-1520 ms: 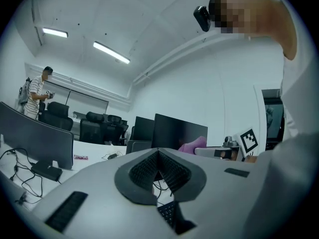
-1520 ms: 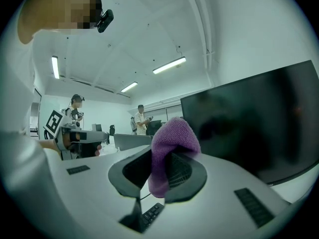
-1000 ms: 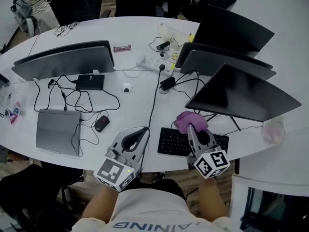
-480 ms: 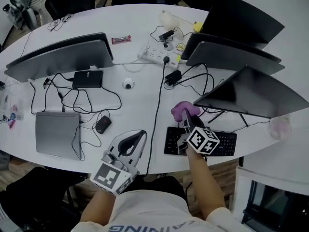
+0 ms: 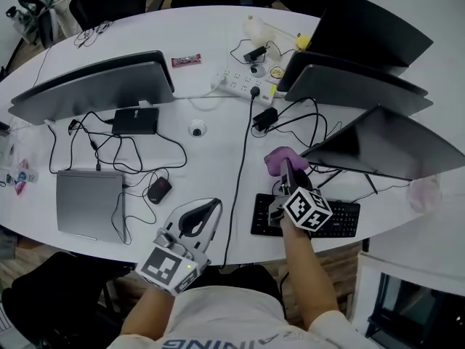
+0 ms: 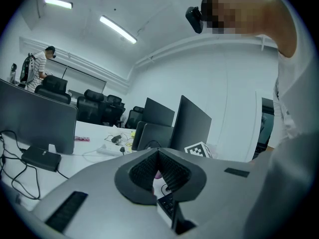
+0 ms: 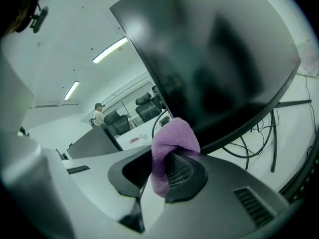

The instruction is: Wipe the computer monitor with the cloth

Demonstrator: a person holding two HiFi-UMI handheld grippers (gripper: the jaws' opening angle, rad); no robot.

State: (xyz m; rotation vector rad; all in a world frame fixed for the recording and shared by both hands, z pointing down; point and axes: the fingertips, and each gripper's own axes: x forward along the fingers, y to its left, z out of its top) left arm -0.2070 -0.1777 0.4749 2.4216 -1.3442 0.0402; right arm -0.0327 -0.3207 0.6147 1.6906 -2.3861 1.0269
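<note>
A purple cloth (image 5: 280, 158) is bunched in my right gripper (image 5: 285, 169), which is shut on it. In the right gripper view the cloth (image 7: 171, 142) sticks up between the jaws, right at the lower edge of the dark, tilted monitor screen (image 7: 214, 59). From the head view that monitor (image 5: 389, 150) stands at the right of the white table (image 5: 211, 158), and the cloth sits by its lower left corner. My left gripper (image 5: 212, 208) hangs over the table's front edge, shut with nothing in it; in its own view the left gripper (image 6: 157, 159) has its jaws closed together.
A black keyboard (image 5: 340, 219) lies under the right gripper. Cables (image 5: 240, 144), a mouse (image 5: 158, 190), a closed laptop (image 5: 89, 203), a black box (image 5: 136, 121) and a power strip (image 5: 243, 83) lie around. More monitors stand at the left (image 5: 94, 86) and back right (image 5: 363, 86).
My right gripper has rolled and carried the cloth up from the keyboard toward the monitor's lower left corner. The left gripper has stayed almost still.
</note>
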